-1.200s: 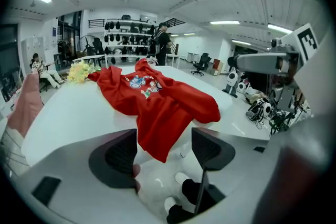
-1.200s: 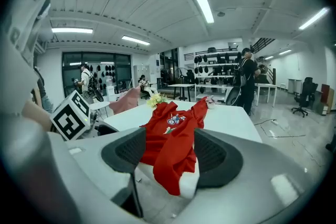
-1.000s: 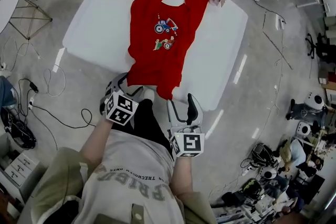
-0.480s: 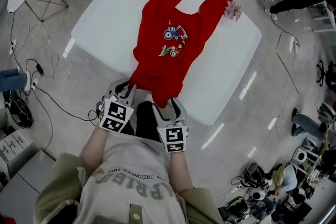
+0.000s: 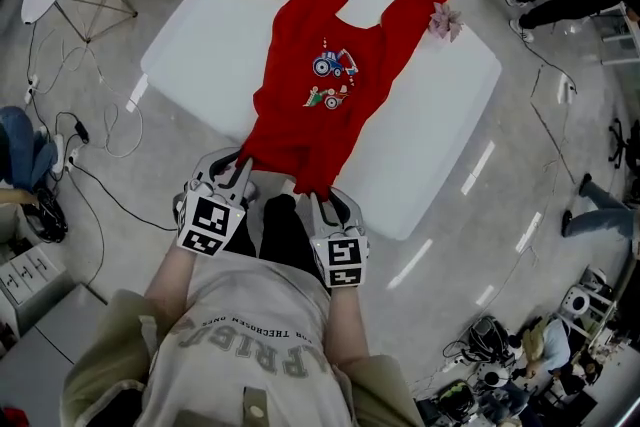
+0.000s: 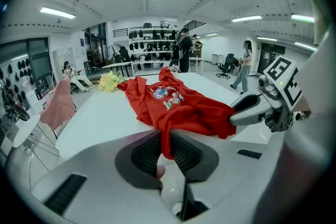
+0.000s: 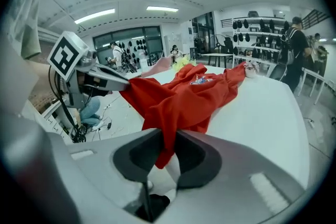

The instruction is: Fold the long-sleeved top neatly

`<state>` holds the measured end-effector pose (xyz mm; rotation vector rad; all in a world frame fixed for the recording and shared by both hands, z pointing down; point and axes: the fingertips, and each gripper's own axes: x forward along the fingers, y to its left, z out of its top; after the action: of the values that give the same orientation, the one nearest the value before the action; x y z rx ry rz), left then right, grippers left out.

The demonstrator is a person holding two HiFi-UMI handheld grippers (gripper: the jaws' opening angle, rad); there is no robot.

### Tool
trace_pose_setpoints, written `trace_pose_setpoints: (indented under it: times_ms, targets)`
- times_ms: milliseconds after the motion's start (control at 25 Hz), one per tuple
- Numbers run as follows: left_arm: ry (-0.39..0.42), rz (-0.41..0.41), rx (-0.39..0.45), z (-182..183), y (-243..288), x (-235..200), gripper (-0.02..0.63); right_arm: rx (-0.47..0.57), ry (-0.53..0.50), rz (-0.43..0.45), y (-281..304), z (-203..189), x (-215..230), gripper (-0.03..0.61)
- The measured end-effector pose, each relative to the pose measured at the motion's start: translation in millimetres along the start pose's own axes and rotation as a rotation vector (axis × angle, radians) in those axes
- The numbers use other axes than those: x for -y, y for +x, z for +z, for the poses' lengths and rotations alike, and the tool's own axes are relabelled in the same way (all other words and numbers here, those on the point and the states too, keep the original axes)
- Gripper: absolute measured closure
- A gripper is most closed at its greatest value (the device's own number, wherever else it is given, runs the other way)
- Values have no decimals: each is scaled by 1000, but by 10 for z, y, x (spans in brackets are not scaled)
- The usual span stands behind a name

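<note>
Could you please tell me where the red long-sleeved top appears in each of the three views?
Head view: the red top lies spread in the upper centre, with its hem towards the person.
Left gripper view: the red top is in the centre, running from the bottom middle back across the table.
Right gripper view: the red top is in the centre, bunched and reaching back to the right.
Shared landmark: the white table under it.

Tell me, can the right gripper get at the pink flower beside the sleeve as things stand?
Probably not. The right gripper sits at the near edge of the table, its fingers just closed on the hem of the red top; the pink flower lies at the far side, past the sleeve.
</note>
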<state>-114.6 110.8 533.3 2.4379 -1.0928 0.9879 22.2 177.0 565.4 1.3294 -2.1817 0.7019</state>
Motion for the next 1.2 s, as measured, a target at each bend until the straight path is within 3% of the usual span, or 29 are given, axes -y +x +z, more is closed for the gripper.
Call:
trace_pose_setpoints:
  times_ms: [280,640,840,1000,1040,1120,1200]
  targets:
    - [30,37,-27,-91,-190,-205,560,64,212,8,-525,6,561,511]
    - [127,-94,-148,-494,-197,253,558,-76,197,-13,-731,-430,1004,511]
    - [107,-136,-246,-859,-75,412,558,-243,125,-22,-643,-716,1057,523]
    - [99,-116,-305,-1027,3,446,555,-306,70,1,-596,-760,1052,514]
    - [109,-103,-326,-1064,6,439,545,-315,57,19,-602,-762,1037,485]
    - [138,-87,-380,-1136,-23,409,454,-324,46,75,-652,-732,1003,305]
    - [129,-94,-410,-1140,-105,362,354,-297,48,118,-748,-627,1016,230]
